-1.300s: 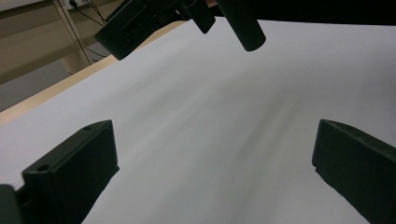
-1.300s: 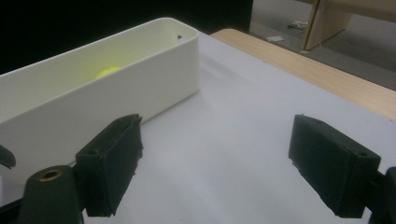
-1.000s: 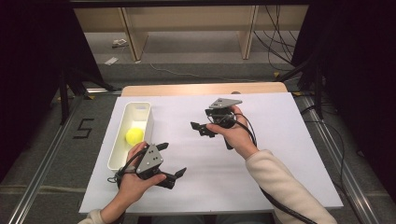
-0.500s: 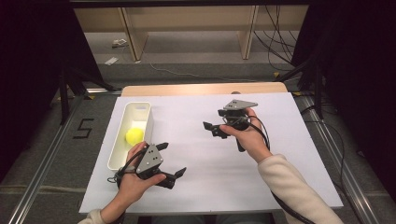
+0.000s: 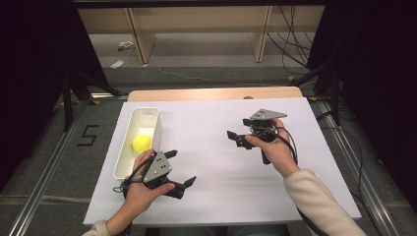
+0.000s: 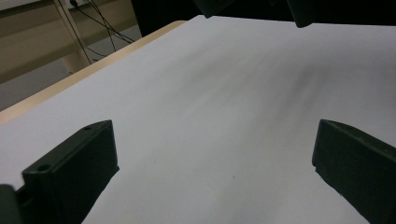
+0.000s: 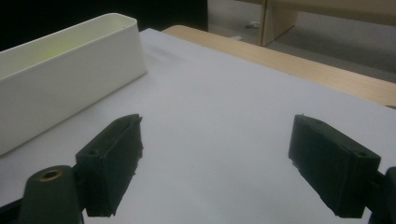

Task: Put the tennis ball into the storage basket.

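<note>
A white bin [image 5: 129,147] stands at nine o'clock on the white table [image 5: 216,196], with a yellow ball [image 5: 141,143] lying inside, about midway along it. The left gripper [image 5: 180,169] rests at seven o'clock, just beside the bin's near end, jaws wide apart and empty. The right gripper [image 5: 237,135], at about two o'clock, appears held just above the surface, jaws likewise apart, holding nothing, well clear of the ball.

Bright, even light falls on the white table cover [image 5: 221,147] while the surroundings stay dark. The left gripper view shows streaky motion blur; shadows are soft.
</note>
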Action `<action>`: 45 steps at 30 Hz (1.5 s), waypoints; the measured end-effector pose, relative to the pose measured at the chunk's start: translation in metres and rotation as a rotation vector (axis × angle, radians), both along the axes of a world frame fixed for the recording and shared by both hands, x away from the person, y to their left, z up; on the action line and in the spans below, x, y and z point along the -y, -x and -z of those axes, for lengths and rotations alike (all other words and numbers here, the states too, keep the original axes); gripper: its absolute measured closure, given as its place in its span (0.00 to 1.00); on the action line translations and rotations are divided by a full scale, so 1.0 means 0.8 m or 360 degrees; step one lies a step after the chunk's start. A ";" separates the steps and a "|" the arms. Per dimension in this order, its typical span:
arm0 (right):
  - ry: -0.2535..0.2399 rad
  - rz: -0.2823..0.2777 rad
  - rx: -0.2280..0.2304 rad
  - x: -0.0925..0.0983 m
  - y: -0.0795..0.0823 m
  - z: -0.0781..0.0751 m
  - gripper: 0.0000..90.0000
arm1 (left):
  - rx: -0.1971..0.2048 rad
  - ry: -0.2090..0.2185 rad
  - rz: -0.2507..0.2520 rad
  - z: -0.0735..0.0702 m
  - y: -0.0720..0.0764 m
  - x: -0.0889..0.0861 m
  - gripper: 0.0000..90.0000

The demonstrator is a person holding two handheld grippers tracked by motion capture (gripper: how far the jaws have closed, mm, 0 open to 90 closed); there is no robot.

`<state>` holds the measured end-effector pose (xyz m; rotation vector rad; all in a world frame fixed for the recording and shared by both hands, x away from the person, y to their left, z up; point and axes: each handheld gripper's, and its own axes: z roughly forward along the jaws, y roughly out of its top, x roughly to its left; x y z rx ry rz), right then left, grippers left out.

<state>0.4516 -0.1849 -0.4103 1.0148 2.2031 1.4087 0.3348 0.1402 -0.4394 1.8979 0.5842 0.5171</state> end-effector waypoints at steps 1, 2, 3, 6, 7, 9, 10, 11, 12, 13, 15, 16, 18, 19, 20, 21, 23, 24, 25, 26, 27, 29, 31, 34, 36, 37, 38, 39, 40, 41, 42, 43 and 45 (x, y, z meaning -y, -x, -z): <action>0.0003 0.0007 -0.0006 0.003 0.002 0.001 0.20 | 0.0001 -0.0001 0.0002 0.000 0.000 0.000 0.00; 0.0006 0.0009 -0.0006 0.006 0.003 0.002 0.20 | 0.0000 0.0000 0.0002 0.000 0.000 0.000 0.00; 0.0007 0.0016 -0.0006 0.008 0.004 0.003 0.20 | 0.0001 0.0000 0.0004 0.000 0.000 0.000 0.00; 0.0023 0.0037 -0.0014 0.017 0.007 0.007 0.20 | 0.0009 -0.0003 0.0003 -0.001 0.000 -0.001 0.00; 0.0024 0.0044 -0.0017 0.020 0.008 0.008 0.20 | 0.0008 -0.0003 0.0003 -0.001 0.000 -0.001 0.00; 0.0028 0.0054 -0.0021 0.025 0.009 0.010 0.20 | 0.0009 -0.0004 0.0003 -0.001 0.000 -0.001 0.00; 0.0030 0.0059 -0.0024 0.027 0.010 0.010 0.20 | 0.0008 -0.0003 0.0003 -0.001 0.000 -0.001 0.00; 0.0030 0.0063 -0.0025 0.030 0.011 0.011 0.20 | 0.0008 -0.0003 0.0003 -0.001 0.000 -0.001 0.00; 0.0029 0.0065 -0.0027 0.032 0.012 0.011 0.20 | 0.0008 -0.0002 0.0003 -0.001 0.000 -0.001 0.00; 0.0035 0.0068 -0.0027 0.034 0.013 0.012 0.20 | 0.0008 -0.0003 0.0003 -0.001 0.000 -0.001 0.00; 0.0035 0.0076 -0.0028 0.038 0.016 0.012 0.20 | 0.0008 -0.0003 0.0003 -0.001 0.000 -0.001 0.00; 0.0034 0.0082 -0.0026 0.040 0.017 0.012 0.20 | 0.0008 -0.0002 0.0003 -0.001 0.000 -0.001 0.00; 0.0033 0.0092 -0.0022 0.045 0.020 0.012 0.20 | 0.0008 -0.0001 0.0000 -0.001 0.000 -0.001 0.00; 0.0035 0.0097 -0.0020 0.047 0.021 0.012 0.20 | 0.0008 -0.0002 0.0000 -0.001 0.000 -0.001 0.00; 0.0038 0.0101 -0.0019 0.050 0.023 0.012 0.20 | 0.0002 0.0003 -0.0001 -0.001 0.000 -0.001 0.00; 0.0035 0.0102 -0.0021 0.051 0.024 0.012 0.20 | 0.0008 -0.0002 0.0000 -0.001 0.000 -0.001 0.00; 0.0039 0.0112 -0.0019 0.056 0.027 0.013 0.20 | 0.0001 0.0004 -0.0002 -0.001 0.000 -0.001 0.00; 0.0039 0.0117 -0.0018 0.059 0.029 0.014 0.20 | 0.0001 0.0006 -0.0004 -0.001 0.000 -0.001 0.00; 0.0040 0.0122 -0.0019 0.061 0.030 0.014 0.20 | 0.0006 0.0002 -0.0003 -0.001 0.000 -0.001 0.00; 0.0036 0.0126 -0.0015 0.064 0.032 0.014 0.20 | 0.0007 0.0000 -0.0004 -0.001 0.000 -0.001 0.00; 0.0039 0.0134 -0.0014 0.066 0.033 0.014 0.20 | 0.0007 0.0000 -0.0005 -0.001 -0.001 -0.001 0.00; 0.0043 0.0142 -0.0007 0.071 0.036 0.014 0.20 | 0.0005 0.0003 -0.0006 -0.001 0.000 -0.002 0.00; 0.0046 0.0147 -0.0006 0.076 0.039 0.014 0.20 | 0.0006 0.0003 -0.0007 -0.001 -0.001 -0.002 0.00; 0.0047 0.0157 -0.0012 0.083 0.044 0.016 0.20 | 0.0004 0.0000 -0.0010 -0.001 -0.001 -0.002 0.00; 0.0050 0.0164 -0.0015 0.087 0.047 0.018 0.20 | 0.0007 -0.0002 -0.0008 -0.001 -0.001 -0.002 0.00; 0.0054 0.0163 -0.0020 0.089 0.049 0.019 0.20 | 0.0005 -0.0001 -0.0007 -0.001 -0.001 -0.002 0.00; 0.0055 0.0168 -0.0025 0.091 0.051 0.020 0.20 | 0.0004 0.0000 -0.0010 -0.001 -0.001 -0.002 0.00; 0.0057 0.0172 -0.0021 0.093 0.053 0.020 0.20 | 0.0004 -0.0001 -0.0010 -0.001 -0.001 -0.002 0.00; 0.0057 0.0175 -0.0026 0.095 0.055 0.021 0.20 | 0.0003 -0.0002 -0.0010 -0.001 -0.001 -0.002 0.00; 0.0058 0.0176 -0.0026 0.097 0.057 0.021 0.20 | -0.0001 0.0001 -0.0011 0.000 -0.001 -0.002 0.00; 0.0059 0.0178 -0.0023 0.098 0.058 0.021 0.20 | 0.0000 0.0001 -0.0011 0.000 -0.001 -0.002 0.00; 0.0057 0.0181 -0.0021 0.100 0.060 0.022 0.20 | 0.0005 0.0001 -0.0009 -0.001 -0.001 -0.002 0.00; 0.0055 0.0182 -0.0029 0.102 0.063 0.023 0.20 | 0.0007 -0.0003 -0.0008 -0.001 -0.001 -0.002 0.00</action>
